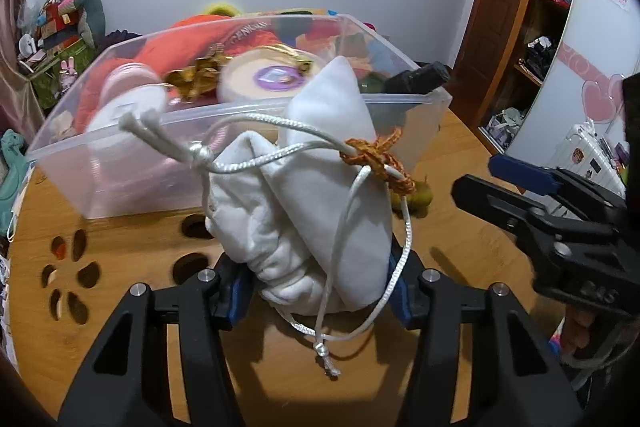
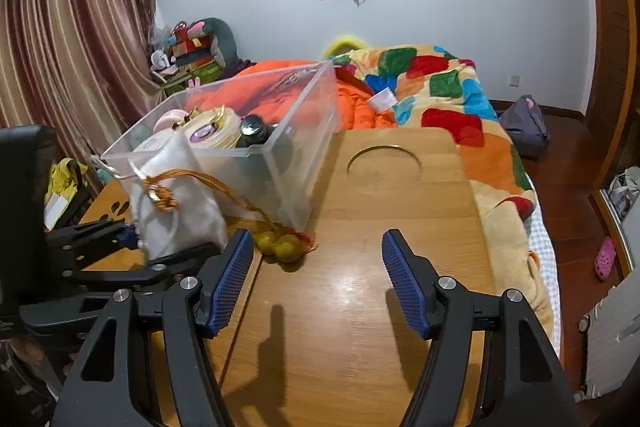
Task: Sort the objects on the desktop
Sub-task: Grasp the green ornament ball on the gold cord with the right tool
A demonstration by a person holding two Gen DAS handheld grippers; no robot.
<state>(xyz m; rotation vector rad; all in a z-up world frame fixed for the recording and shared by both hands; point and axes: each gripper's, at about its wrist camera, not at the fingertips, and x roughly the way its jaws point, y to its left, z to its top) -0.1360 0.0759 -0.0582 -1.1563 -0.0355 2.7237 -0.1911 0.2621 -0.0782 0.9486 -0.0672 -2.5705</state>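
Left gripper: its two blue pads squeeze the bottom of a white drawstring pouch. The pouch is off the table, held up just in front of the box.

White cord: it loops around the pouch, with a knot on the left side and one loose end hanging down below.

Orange braided cord: it is tangled on the white cord. In the right view it runs down to some small yellow-green balls lying on the table.

Clear plastic box: it sits on the wooden table, behind the pouch. Inside are a round tin with a purple sticker, something gold and crinkly, a pink round lid and a black thing at the right end.

Right gripper: its fingers are wide apart and hold nothing. It hangs over a bare part of the table, near the balls.

Step now: I think the pouch is being carried to the box.

Next move: lift the pouch over the near wall, then let go. The orange cord may drag the balls along, so the empty gripper could help with them.
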